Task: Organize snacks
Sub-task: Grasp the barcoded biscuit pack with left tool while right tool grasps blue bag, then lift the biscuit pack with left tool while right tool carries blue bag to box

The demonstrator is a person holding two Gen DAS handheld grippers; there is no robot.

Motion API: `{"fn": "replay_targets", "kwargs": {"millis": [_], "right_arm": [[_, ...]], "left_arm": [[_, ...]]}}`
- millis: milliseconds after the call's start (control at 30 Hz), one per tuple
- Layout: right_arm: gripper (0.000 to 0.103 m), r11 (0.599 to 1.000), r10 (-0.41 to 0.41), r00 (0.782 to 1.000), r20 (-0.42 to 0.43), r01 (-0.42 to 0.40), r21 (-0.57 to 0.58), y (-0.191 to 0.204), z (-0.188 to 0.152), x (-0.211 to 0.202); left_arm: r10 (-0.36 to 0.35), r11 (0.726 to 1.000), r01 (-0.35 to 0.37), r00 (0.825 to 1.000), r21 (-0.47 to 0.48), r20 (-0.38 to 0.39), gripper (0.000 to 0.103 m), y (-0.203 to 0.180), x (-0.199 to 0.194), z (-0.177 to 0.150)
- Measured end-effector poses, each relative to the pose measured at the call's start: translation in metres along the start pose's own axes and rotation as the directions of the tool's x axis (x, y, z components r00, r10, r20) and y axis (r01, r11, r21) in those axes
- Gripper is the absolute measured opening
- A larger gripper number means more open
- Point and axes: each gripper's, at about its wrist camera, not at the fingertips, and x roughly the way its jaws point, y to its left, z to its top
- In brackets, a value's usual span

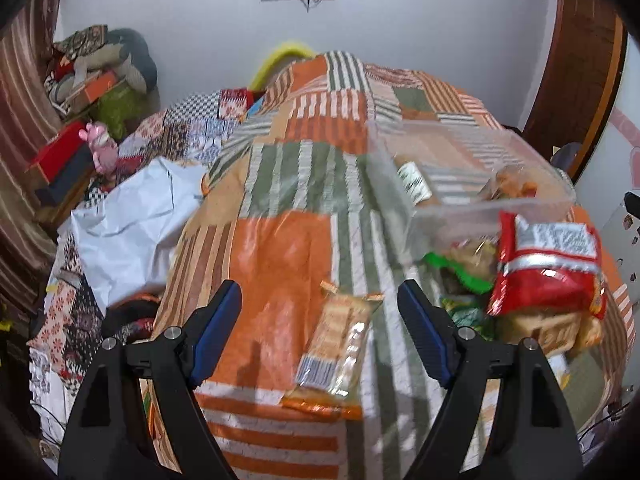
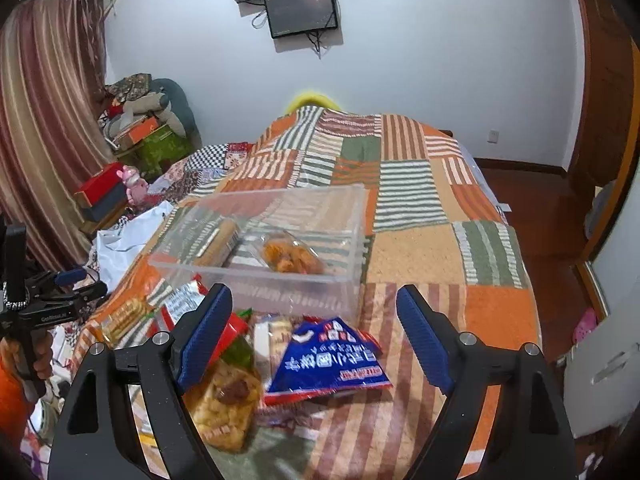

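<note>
Cracker packet [image 1: 336, 344] on bed: between left gripper [image 1: 320, 312] fingers, spread wide, empty; long axis along fingers. Right gripper [image 2: 314, 320] likewise spread, empty.

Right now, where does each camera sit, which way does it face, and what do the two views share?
Left wrist: on the open left gripper, looking down at the biscuit packet on the bed.
Right wrist: on the open right gripper, over the blue packet; a hand holds the other gripper at left.
Shared: the clear bin, patchwork bedspread, wall screen.
</note>
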Motion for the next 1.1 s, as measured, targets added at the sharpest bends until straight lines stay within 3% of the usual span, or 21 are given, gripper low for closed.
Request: {"fn": "replay_targets", "kwargs": {"millis": [433,867,967,1100], "right_arm": [[0.083,0.999,0.014,0.988,-0.155,-0.007,0.05,-0.013,-0.032,0.037],[0.088,0.995,0.023,0.968,-0.25,0.002,0.098,-0.022,-0.045,0.068],[0.089,0.992,0.045,0.969,-0.243,-0.014,0.125,-0.026,-0.048,0.066],[0.089,0.994,0.032,0.972,-0.234,-0.006,0.111,-0.026,-0.048,0.062]], "left_arm": [[-0.023,0.999,0.021,0.996,-0.025,-0.083,0.08,0.005,0.028,-0.029],[-0.065,0.998,0.061,0.989,-0.036,-0.13,0.079,0.005,0.057,-0.038],[-0.07,0.997,0.065,0.99,-0.049,-0.121,0.071,0.008,0.06,-0.037],[-0.085,0.996,0.08,0.99,-0.046,-0.11,0.05,0.005,0.06,-0.036]]}}
